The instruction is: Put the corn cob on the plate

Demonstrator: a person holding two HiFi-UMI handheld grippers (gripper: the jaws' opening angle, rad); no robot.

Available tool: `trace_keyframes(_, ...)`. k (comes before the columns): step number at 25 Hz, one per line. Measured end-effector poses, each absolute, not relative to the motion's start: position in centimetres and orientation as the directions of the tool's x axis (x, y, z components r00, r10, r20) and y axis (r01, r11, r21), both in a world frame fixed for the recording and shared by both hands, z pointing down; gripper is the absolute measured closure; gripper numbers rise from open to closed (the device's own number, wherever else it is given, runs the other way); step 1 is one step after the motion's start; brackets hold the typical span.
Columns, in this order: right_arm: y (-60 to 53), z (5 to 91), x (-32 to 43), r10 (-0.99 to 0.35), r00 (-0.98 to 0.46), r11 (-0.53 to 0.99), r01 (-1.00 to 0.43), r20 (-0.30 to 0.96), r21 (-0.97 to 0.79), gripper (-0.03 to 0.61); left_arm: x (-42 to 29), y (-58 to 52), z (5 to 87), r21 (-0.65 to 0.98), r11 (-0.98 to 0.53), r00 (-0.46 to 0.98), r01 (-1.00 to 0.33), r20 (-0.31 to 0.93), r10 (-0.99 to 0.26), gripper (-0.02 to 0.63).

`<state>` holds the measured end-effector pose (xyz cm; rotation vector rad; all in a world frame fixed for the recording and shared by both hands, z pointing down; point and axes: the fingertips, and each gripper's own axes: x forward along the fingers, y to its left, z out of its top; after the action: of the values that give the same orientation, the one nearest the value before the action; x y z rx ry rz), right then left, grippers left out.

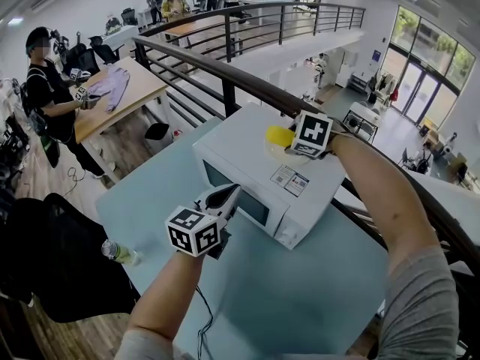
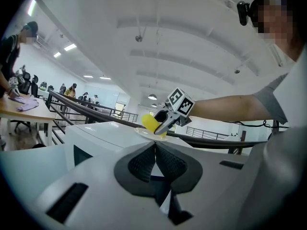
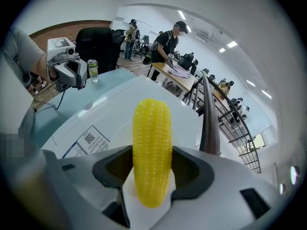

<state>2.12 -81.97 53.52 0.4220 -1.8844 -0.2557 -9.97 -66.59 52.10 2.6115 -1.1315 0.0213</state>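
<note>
The yellow corn cob (image 3: 152, 147) sits between the jaws of my right gripper (image 3: 152, 164), whose pads press on its sides. In the head view the corn cob (image 1: 278, 136) and right gripper (image 1: 291, 144) are over the top of the white microwave (image 1: 247, 152). From the left gripper view, the corn cob (image 2: 150, 123) hangs tilted over a pale plate (image 2: 144, 132) on the microwave top; I cannot tell whether they touch. My left gripper (image 1: 229, 195) is in front of the microwave door, its pads (image 2: 144, 164) pressed together with nothing between them.
The microwave stands on a light blue table (image 1: 300, 291) beside a dark railing (image 1: 225, 73). A water bottle (image 1: 118, 253) lies at the table's left edge near a black chair (image 1: 52, 268). A person (image 1: 45, 88) works at a wooden table beyond.
</note>
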Motion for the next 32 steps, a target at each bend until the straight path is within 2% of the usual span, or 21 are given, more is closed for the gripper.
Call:
trace_keyframes(11, -82.5, 55.1, 1.5, -0.431, -0.287, 0.902, -0.14, 0.855, 0.407, 0.325, -10.2, -66.6, 52.5, 0.269, -0.648, 0.693, -0.713, 0.126, -0.71, 0.595)
trace_keyframes(18, -83.0, 54.5, 1.4, -0.458, -0.328, 0.889, -0.186, 0.826, 0.419, 0.318, -10.1, -66.6, 52.7, 0.271, -0.646, 0.692, -0.714, 0.13, -0.71, 0.595)
trace_keyframes(21, -83.1, 53.9, 1.2, -0.468, -0.356, 0.884, -0.205, 0.809, 0.421, 0.288, -9.8, -66.6, 52.5, 0.271, -0.648, 0.694, -0.712, 0.127, -0.709, 0.594)
trace_keyframes(32, -82.1, 52.2, 2.2, -0.509, -0.389, 0.861, -0.25, 0.768, 0.444, 0.284, -9.4, -65.5, 51.0, 0.269, -0.653, 0.697, -0.708, 0.115, -0.708, 0.595)
